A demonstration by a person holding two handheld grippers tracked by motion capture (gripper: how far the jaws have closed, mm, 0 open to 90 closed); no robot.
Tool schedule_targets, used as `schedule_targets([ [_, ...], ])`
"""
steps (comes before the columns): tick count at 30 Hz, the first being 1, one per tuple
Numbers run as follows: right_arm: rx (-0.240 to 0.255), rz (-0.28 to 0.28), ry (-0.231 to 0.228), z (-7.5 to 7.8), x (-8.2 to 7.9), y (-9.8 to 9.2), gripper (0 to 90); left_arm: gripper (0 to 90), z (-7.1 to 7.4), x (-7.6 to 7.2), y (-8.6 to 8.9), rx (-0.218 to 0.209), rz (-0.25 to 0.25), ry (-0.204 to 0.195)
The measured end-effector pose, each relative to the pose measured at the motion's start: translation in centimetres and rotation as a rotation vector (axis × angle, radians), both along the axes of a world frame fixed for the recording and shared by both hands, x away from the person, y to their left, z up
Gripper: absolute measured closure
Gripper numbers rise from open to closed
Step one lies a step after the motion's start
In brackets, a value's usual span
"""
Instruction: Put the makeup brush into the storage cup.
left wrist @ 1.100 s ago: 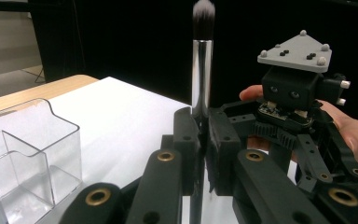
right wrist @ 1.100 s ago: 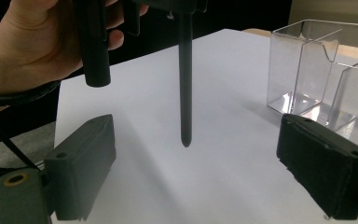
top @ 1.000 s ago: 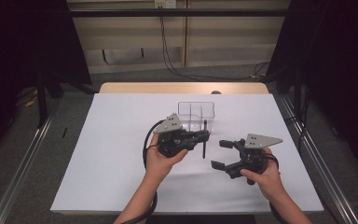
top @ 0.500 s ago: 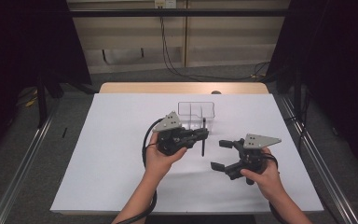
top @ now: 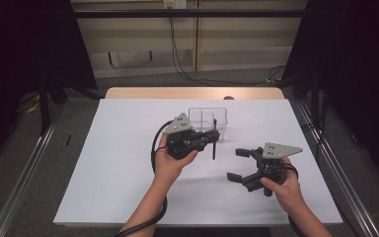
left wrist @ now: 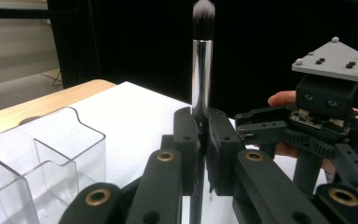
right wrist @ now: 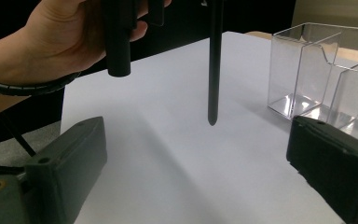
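One makeup brush (left wrist: 202, 70) stands straight up in the air, with its soft bristle tip on top and its thin black handle pointing down at the white worktop (top: 128, 163). The end of the handle hangs above the sheet and does not touch it. The left hand-held gripper (top: 212, 137) pinches the brush near its shiny silver part, and its jaws are pressed tight on it from both sides. The person's left hand (top: 172, 160) holds that hand-held gripper over the middle of the worktop.

Just behind the brush sits a clear plastic box (top: 207, 118) with a few open compartments. The brush is near it but not inside it.

Off to the right, the right hand-held gripper (top: 237, 164) is held low over the worktop by the right hand (top: 284, 187). Its jaws are spread wide and have just been opening more. Nothing is between them. They point toward the brush handle.
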State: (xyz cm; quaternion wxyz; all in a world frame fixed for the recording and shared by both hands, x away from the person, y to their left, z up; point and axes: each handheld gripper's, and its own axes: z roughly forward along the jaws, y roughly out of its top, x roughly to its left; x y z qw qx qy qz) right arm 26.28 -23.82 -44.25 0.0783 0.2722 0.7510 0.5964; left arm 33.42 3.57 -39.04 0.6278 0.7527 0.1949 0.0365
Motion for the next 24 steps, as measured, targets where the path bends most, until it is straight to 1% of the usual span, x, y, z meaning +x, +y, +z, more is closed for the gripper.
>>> schedule_targets([
  [2, 0.002, -0.002, -0.003, 0.0, 0.0, -0.1, 4.5, 83.8, 0.0, 0.1, 0.0, -0.004, 0.007, 0.001],
  [4, 0.003, -0.002, -0.003, 0.0, -0.1, -0.2, 4.5, 83.8, 0.0, 0.3, 0.0, 0.003, 0.010, -0.001],
  [5, 0.000, -0.005, -0.004, 0.0, -0.1, -0.2, 4.5, 83.8, 0.0, 0.3, -0.1, -0.005, 0.012, -0.001],
  [21, -0.001, -0.021, -0.005, -0.2, -0.5, -1.3, 4.6, 83.8, 0.0, 1.4, -0.3, 0.003, 0.029, -0.009],
  [24, -0.002, -0.021, -0.008, -0.2, -0.5, -1.4, 4.6, 83.8, 0.0, 1.6, -0.4, -0.005, 0.033, -0.005],
])
